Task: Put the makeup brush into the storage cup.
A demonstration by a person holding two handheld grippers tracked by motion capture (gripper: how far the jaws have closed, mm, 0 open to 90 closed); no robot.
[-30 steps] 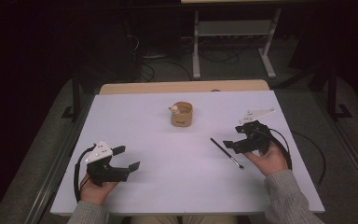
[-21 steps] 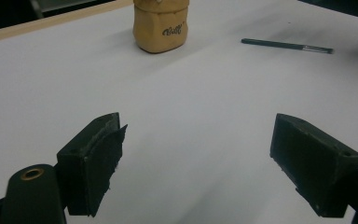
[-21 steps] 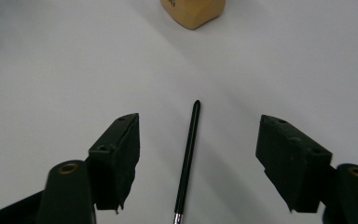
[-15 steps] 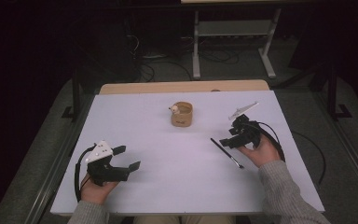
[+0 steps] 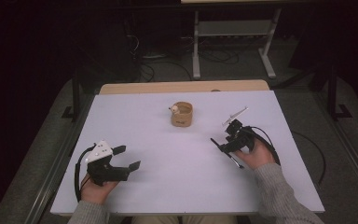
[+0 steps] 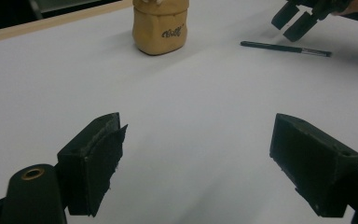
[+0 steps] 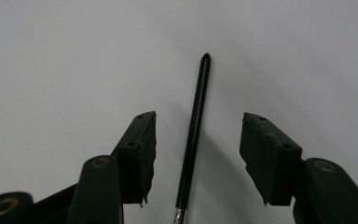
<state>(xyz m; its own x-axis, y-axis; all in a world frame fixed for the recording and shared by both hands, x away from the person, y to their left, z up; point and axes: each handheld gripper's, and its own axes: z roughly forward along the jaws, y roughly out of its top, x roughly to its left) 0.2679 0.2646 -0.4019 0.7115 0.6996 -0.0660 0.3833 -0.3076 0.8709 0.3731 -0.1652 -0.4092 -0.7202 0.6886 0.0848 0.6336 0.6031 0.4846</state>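
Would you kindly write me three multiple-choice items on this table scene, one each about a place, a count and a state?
1. Where does the black pen lie in relation to the right tool?
A. Between its open jaws
B. Inside the tan cup
C. Beside the left tool

2. How many tan cups stand on the white table?
A. None
B. One
C. Three

3. In what state is the left tool?
A. Shut on the pen
B. Shut on the cup
C. Open, holding nothing

Answers: 1 A, the right gripper view shows the pen running between the two spread jaws. 2 B, the high view shows a single cup. 3 C, its jaws stand wide apart over bare table.
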